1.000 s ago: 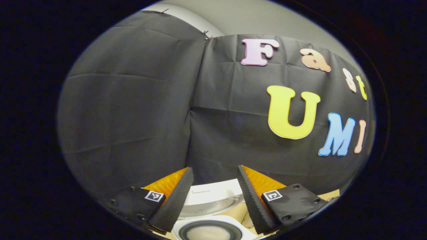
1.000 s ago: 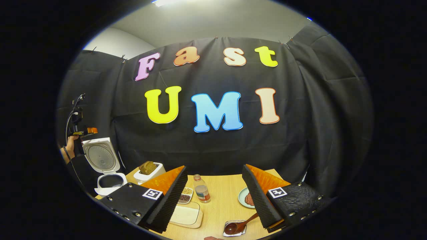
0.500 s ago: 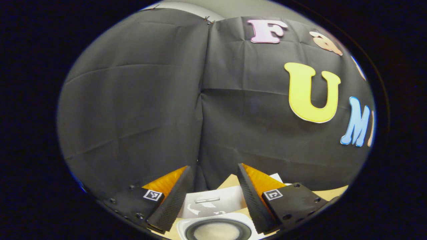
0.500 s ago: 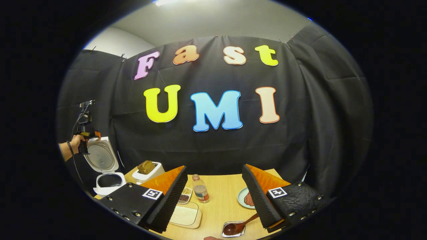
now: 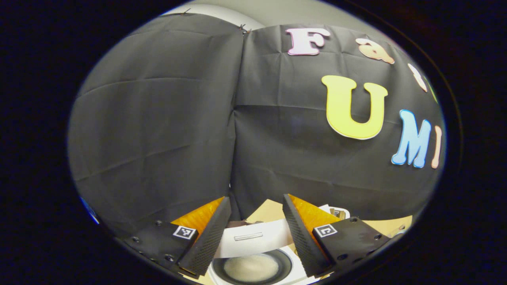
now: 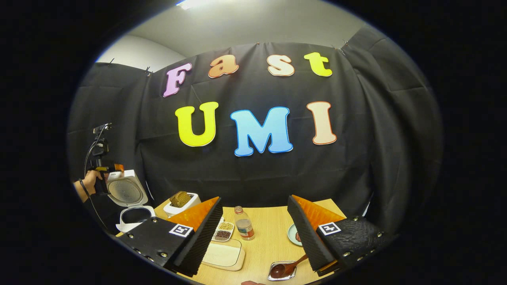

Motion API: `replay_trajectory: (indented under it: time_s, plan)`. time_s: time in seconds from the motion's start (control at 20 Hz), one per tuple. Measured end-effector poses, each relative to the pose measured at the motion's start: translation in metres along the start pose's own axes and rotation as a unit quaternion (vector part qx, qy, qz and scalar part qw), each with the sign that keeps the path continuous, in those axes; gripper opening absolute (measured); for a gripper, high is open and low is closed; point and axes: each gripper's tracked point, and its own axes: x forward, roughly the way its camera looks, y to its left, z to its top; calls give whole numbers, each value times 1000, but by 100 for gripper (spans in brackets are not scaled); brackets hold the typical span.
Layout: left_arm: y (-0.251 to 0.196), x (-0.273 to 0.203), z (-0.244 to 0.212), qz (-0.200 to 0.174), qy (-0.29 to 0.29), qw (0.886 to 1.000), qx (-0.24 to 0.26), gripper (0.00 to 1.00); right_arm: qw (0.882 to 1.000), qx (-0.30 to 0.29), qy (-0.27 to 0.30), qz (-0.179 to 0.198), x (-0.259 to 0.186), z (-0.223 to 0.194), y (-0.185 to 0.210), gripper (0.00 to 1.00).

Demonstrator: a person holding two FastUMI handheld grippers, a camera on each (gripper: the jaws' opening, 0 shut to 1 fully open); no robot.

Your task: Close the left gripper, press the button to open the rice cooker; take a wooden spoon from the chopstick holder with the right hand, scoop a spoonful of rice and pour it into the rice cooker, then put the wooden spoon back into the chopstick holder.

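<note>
The white rice cooker stands at the table's left end with its lid raised and leaning over the pot. In the left gripper view the lid's outer face lies between and just beyond my open left gripper, above the pot holding pale rice. A hand holds that left gripper at the lid's top edge. My right gripper stands open and empty above the table. A wooden spoon rests in a small shiny dish near the front edge.
On the wooden table are a white tray of rice, a divided dish of beans, a small bottle, a plate and a white toaster with bread.
The left gripper has dropped toward the lid's top edge, and the lid leans further over the pot. The right gripper has barely shifted.
</note>
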Motion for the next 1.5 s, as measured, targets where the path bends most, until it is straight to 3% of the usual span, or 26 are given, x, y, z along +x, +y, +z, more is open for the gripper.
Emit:
replay_trajectory:
  time_s: [0.15, 0.4, 0.45, 0.5, 0.55, 0.65, 1.05, 1.3, 1.4, 1.5]
  plan:
    - [-7, -19, -17, -2, -9, 1000, 9, 92, 1000, -2, 1, -3, -4, 0, -5, 99]
    - [-17, -32, -96, -14, 56, 998, 5, 89, 1000, -3, 1, -13, -10, 3, -18, 99]
    - [-21, -36, -105, -16, 57, 998, 10, 100, 1000, -3, 1, -15, -11, 4, -20, 99]
    - [-24, -39, -112, -19, 58, 998, 17, 89, 1000, -4, 1, -16, -12, 3, -22, 99]
    - [-29, -44, -121, -24, 62, 998, 20, 95, 1000, -4, 1, -17, -12, 5, -23, 99]
    - [-32, -48, -138, -26, 71, 997, 19, 93, 1000, -4, 3, -15, -12, 5, -21, 99]
    - [-33, -54, -154, -32, 80, 996, 3, 89, 1000, -22, 3, 2, -16, 6, -3, 99]
    - [-34, -61, -176, -37, 94, 995, 19, 89, 1000, -25, 2, 1, -23, 5, -2, 99]
    - [-35, -60, -180, -37, 97, 994, 18, 96, 1000, -27, 3, -4, -28, 4, -4, 99]
    - [-35, -60, -185, -38, 104, 994, 21, 89, 1000, -25, 6, -8, -29, 1, -8, 99]
